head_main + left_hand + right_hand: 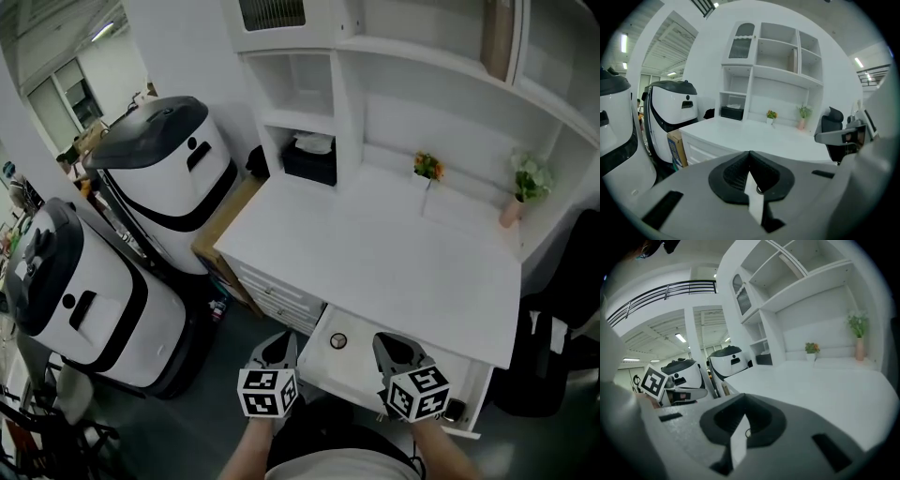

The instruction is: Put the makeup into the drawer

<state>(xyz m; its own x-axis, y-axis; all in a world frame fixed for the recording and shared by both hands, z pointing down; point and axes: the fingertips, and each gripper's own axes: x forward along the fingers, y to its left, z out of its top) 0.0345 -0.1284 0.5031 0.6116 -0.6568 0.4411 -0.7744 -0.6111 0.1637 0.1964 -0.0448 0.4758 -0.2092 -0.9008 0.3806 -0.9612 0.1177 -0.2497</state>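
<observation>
Desk point(394, 253) top carries no makeup, only decor at the back, so the placing looks done. Drawer point(361, 361) is pulled open below the front edge; closing it is probably what's left. Left gripper point(279, 347) and right gripper point(395, 351) hover at the drawer front, both with jaws pressed together and nothing between them. Makeup point(338, 340) is a small round compact-like piece with a pale rim and dark centre, lying flat on the drawer floor, left side.

Left gripper point(278, 348) and right gripper point(395, 350) both closed.
</observation>
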